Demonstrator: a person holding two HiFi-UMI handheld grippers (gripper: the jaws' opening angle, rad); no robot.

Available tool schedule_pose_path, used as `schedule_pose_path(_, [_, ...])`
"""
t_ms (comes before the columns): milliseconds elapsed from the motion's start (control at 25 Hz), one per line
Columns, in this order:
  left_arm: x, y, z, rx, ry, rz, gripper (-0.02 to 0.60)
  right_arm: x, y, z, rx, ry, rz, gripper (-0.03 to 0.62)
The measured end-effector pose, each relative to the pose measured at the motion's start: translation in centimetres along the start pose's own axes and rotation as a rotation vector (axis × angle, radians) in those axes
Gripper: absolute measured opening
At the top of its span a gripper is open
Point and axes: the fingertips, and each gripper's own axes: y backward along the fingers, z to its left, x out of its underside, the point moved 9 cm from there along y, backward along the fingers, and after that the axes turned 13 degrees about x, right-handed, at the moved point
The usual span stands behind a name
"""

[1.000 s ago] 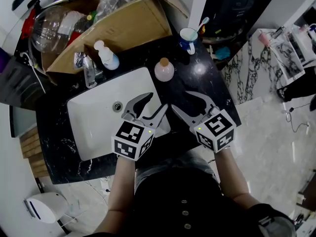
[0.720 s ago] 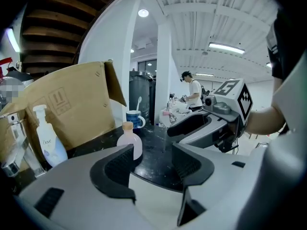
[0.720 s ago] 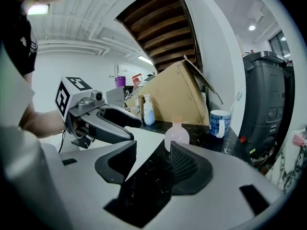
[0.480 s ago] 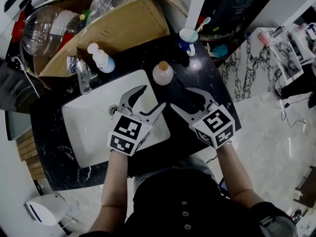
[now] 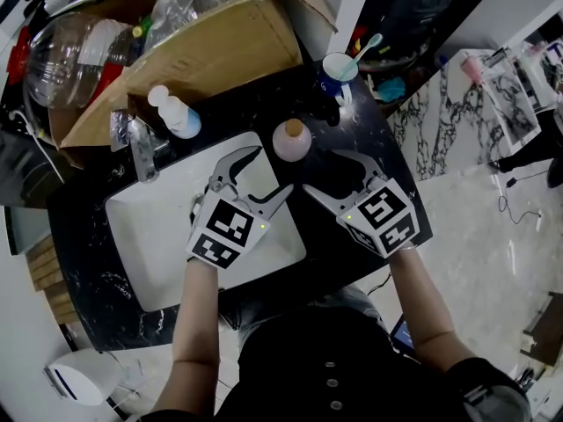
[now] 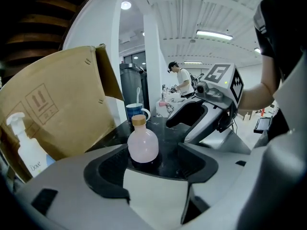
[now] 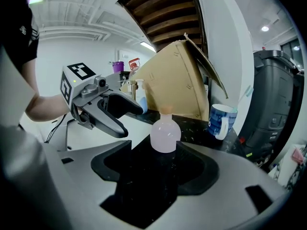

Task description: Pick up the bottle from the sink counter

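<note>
In the head view the cardboard box (image 5: 229,42) runs off the top edge, its contents too jumbled to name, and the person's torso (image 5: 325,359) hides the worktop's (image 5: 88,231) near edge. In the left gripper view the pump bottle (image 6: 29,152) is cut by the left edge; a distant person (image 6: 181,80) is too small to make out.

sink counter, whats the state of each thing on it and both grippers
pink bottle: upright, stopper in, not held
blue mug: upright, toothbrush inside
pump bottle: upright
cardboard box: flaps open
left gripper: open, jaws have just been opening, nothing between them
right gripper: open, jaws have just been opening, nothing between them
</note>
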Motion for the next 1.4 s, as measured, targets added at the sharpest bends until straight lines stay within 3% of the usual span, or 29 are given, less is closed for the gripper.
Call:
schedule_pose_path(240, [0.0, -0.7, 2.0, 0.005, -0.027, 0.034, 0.324, -0.4, -1.8, -1.1, -0.024, 0.044, 0.023, 0.290])
schedule_pose_path(760, [0.8, -3.4, 4.8, 0.094, -0.108, 0.130, 0.351, -1.3, -5.3, -2.7, -0.102, 0.137, 0.037, 0.324])
schedule_pose_path(1040, [1.1, -4.6, 5.5, 0.156, -0.123, 0.125, 0.353, -1.3, -6.6, -2.8, -0.199, 0.179, 0.042, 0.333])
schedule_pose_path(1400, [1.2, -5.4, 6.2, 0.207, -0.189, 0.115, 0.354, -1.7, -7.8, -3.3, -0.281, 0.315, 0.036, 0.336])
